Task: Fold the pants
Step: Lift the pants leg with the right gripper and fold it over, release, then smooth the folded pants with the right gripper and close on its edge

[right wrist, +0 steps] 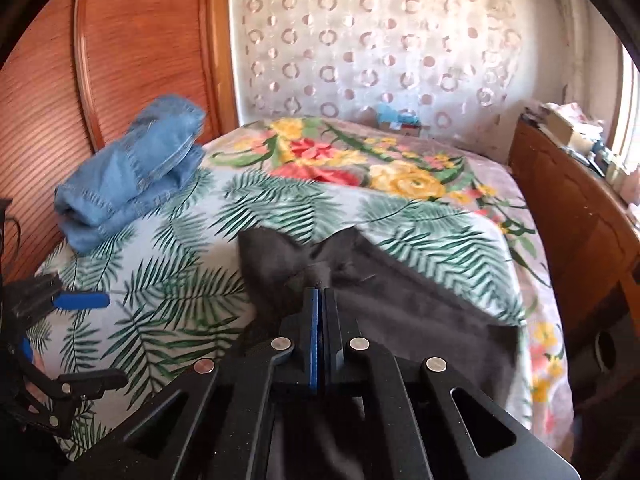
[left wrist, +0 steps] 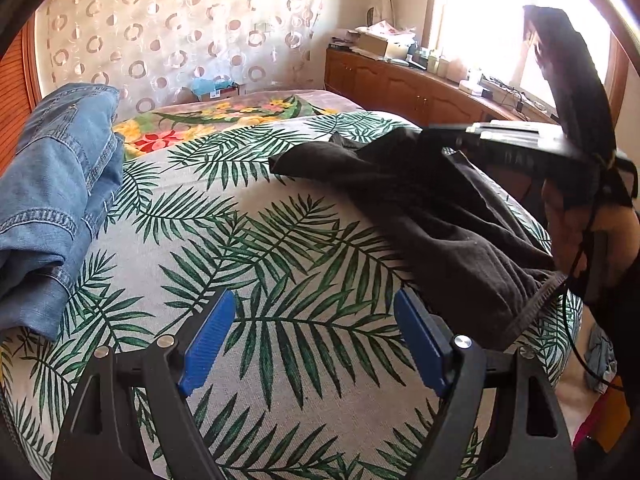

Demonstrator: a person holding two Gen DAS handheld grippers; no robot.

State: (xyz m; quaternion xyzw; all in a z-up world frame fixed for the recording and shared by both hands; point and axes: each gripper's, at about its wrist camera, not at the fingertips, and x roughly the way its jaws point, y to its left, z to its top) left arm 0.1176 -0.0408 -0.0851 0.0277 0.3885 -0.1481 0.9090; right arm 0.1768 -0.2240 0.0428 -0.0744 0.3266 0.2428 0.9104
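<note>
One right hand-held gripper (right wrist: 320, 296) pinches rumpled dark pants (right wrist: 400, 312); left hand-held gripper (left wrist: 310, 344) spread.

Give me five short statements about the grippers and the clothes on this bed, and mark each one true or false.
1. The right gripper is shut on the dark pants. True.
2. The left gripper is clamped on the jeans. False: its jaws stand open over the leaf-print bedspread and hold nothing.
3. The blue jeans lie folded at the bed's left side, near the wooden panel. True.
4. The dark pants lie on top of the jeans. False: the two are apart, with bare bedspread between them.
5. A flowered blanket lies farther up the bed, beyond the leaf print. True.
</note>
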